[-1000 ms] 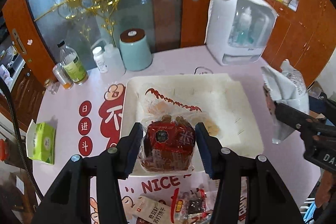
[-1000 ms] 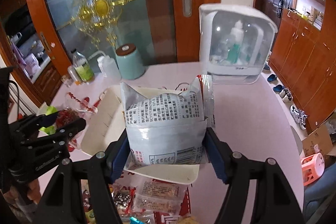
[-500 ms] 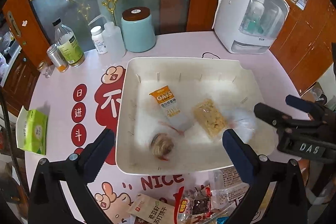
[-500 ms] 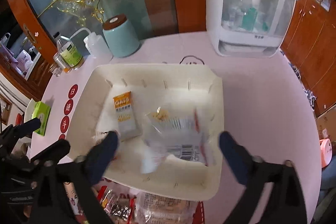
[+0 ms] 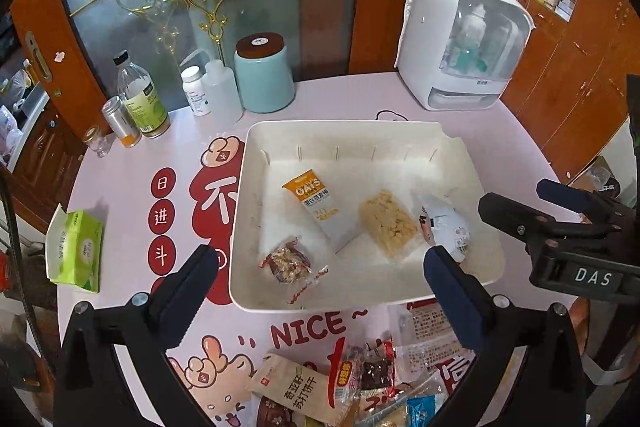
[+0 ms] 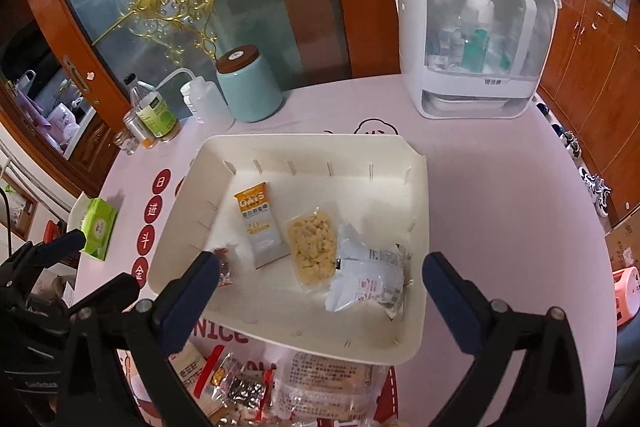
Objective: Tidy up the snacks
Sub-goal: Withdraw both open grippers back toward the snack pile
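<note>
A white tray (image 5: 360, 135) (image 6: 416, 211) on the pink round table holds an orange oats bar (image 5: 316, 203) (image 6: 258, 223), a pale puffed-rice cake (image 5: 386, 223) (image 6: 312, 247), a red-wrapped snack (image 5: 288, 263) (image 6: 226, 263) and a grey-white bag (image 5: 444, 223) (image 6: 366, 273). My left gripper (image 5: 318, 267) hangs open over the tray's near edge with nothing between its fingers. My right gripper (image 6: 320, 275) is open too, above the tray's near right part, and shows at the right of the left wrist view (image 5: 560, 211). Several loose snack packets (image 5: 344, 383) (image 6: 280, 391) lie in front of the tray.
Behind the tray stand a teal canister (image 5: 262, 75) (image 6: 250, 87), bottles (image 5: 140, 99) (image 6: 156, 113) and a white cabinet box (image 5: 464, 43) (image 6: 476, 19). A green tissue pack (image 5: 76, 251) (image 6: 98, 229) lies at the left. A glass door backs the table.
Both grippers opened and let go: the red-wrapped snack dropped from the left and the grey-white bag from the right, and both now lie in the tray.
</note>
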A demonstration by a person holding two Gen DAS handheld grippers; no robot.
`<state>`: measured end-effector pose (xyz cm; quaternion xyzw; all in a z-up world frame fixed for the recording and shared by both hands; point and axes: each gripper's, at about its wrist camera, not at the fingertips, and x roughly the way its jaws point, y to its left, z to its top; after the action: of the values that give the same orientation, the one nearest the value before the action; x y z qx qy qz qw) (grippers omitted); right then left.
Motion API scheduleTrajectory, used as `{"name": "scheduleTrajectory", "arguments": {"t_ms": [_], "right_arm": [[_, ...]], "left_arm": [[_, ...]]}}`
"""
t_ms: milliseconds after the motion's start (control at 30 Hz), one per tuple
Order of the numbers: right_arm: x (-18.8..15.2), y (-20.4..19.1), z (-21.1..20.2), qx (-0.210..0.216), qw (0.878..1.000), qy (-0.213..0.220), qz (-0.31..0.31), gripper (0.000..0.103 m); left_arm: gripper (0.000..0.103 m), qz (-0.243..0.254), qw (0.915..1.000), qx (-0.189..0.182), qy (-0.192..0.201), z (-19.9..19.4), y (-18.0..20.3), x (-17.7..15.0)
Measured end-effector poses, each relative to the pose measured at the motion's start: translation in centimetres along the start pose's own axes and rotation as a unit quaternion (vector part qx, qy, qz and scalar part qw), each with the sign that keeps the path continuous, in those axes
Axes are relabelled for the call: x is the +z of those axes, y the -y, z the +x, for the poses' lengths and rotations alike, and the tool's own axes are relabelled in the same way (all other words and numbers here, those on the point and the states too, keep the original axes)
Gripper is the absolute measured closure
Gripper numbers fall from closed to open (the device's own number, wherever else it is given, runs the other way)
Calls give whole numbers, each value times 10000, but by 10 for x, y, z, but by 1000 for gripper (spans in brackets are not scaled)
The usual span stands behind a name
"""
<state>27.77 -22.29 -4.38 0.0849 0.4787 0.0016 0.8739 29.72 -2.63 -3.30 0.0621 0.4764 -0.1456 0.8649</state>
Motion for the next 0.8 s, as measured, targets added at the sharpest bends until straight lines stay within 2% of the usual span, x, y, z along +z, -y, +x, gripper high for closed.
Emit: {"name": "scheduleTrajectory", "arguments": {"t_ms": [367,800], "right_arm": [[-17,-20,-48,68,9996,206,-156,1],[-74,-43,-101,197,9988,325,-322,1]], "left_arm": [[1,207,9994,66,286,-57,3,-22],[1,360,9977,66,564,-118,3,-78]]}}
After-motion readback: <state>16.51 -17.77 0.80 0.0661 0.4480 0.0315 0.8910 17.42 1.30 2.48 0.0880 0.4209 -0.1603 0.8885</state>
